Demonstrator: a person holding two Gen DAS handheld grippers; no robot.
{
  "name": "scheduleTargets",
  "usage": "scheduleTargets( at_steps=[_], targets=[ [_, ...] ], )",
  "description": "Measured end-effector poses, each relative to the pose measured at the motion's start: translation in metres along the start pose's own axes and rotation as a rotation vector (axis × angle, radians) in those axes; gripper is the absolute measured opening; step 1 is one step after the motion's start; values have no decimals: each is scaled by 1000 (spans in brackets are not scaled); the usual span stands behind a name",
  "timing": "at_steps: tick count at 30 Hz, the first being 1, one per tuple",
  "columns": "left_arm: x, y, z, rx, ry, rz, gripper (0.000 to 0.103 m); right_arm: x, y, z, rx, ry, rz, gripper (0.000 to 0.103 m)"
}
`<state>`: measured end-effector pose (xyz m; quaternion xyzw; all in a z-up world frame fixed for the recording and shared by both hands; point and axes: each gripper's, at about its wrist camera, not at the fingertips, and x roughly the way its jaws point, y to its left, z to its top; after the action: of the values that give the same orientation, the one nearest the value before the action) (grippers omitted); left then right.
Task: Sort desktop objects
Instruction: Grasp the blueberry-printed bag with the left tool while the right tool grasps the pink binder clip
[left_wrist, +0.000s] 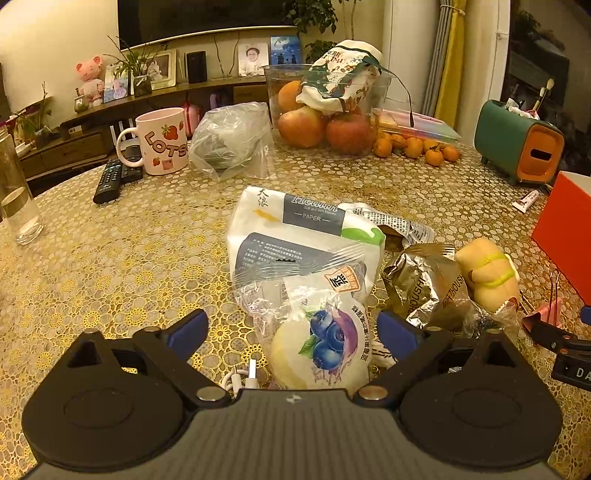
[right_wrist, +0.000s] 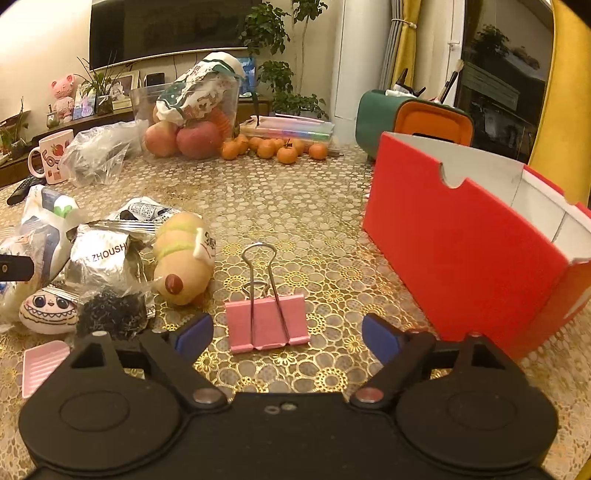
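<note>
Desktop objects scattered over a table (left_wrist: 110, 258) covered in gold floral lace.

Left wrist view: left tool (left_wrist: 291, 328) open, blue-padded fingers spread wide, straddling a blueberry snack packet (left_wrist: 325, 343) without touching it. Just beyond the packet, a tissue pack (left_wrist: 295, 229) labelled PAPER, partly under the packet's clear top edge. To the right, a crumpled silver foil wrapper (left_wrist: 421, 284), then a tan plush toy (left_wrist: 487, 273) bound with yellow-green bands. A white cable plug (left_wrist: 251, 373) near the tool's base. Far left, a drinking glass (left_wrist: 18, 210), a black remote (left_wrist: 109, 181) and a pink strawberry mug (left_wrist: 162, 142). Far centre, a clear plastic bag (left_wrist: 232, 140) and a clear fruit container (left_wrist: 325, 110) holding apples and an orange, small tangerines (left_wrist: 417, 146) beside it. Far right, a green and orange holder (left_wrist: 517, 144).

Right wrist view: right tool (right_wrist: 286, 332) open, fingers wide apart, on either side of a pink binder clip (right_wrist: 267, 321) lying flat on the table, wire handles pointing away. No contact between pads and clip. To the right, an open red box (right_wrist: 461, 251) with white inside. To the left, the plush toy, the foil wrapper, a bag of dark small pieces (right_wrist: 110, 312) and a white cartoon-face toy (right_wrist: 48, 310).
</note>
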<state>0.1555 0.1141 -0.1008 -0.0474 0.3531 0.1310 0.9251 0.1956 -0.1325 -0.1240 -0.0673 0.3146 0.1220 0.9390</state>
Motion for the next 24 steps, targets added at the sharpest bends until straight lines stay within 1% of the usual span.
scheduleTargets(
  at_steps=[1, 5, 6, 8, 9, 10, 12, 13, 14, 18, 19, 20, 24],
  targets=[
    [1, 0, 0, 3, 2, 1, 97, 2, 0, 0, 1, 3, 1, 86],
    [3, -2, 0, 15, 2, 2, 87, 7, -1, 0, 14, 10, 4, 85],
    [3, -3, 0, 16, 2, 2, 86, 8, -1, 1, 15, 10, 7, 83],
    [3, -3, 0, 15, -2, -1, 81, 10, -1, 2, 11, 15, 12, 74],
    [2, -3, -1, 17, -4, -2, 79, 11, 0, 2, 8, 17, 13, 72],
    [2, -4, 0, 21, -6, -5, 74, 12, 0, 2, 7, 19, 14, 70],
    [1, -5, -1, 28, -8, -7, 72, 13, 0, 2, 9, 19, 17, 69],
    [1, -6, 0, 31, -8, -7, 70, 13, 0, 2, 8, 19, 20, 67],
    [1, -6, 0, 32, -7, -8, 68, 13, 0, 2, 7, 20, 26, 62],
    [0, -6, 1, 33, -3, -9, 64, 12, 0, 2, 6, 22, 42, 55],
    [0, -6, 1, 33, -1, -10, 62, 12, 1, 2, 7, 23, 46, 49],
    [0, -6, 1, 32, 2, -15, 59, 12, 1, 3, 9, 24, 50, 49],
    [-2, -8, 1, 39, 7, -13, 56, 9, 1, 4, 15, 25, 49, 49]
  ],
)
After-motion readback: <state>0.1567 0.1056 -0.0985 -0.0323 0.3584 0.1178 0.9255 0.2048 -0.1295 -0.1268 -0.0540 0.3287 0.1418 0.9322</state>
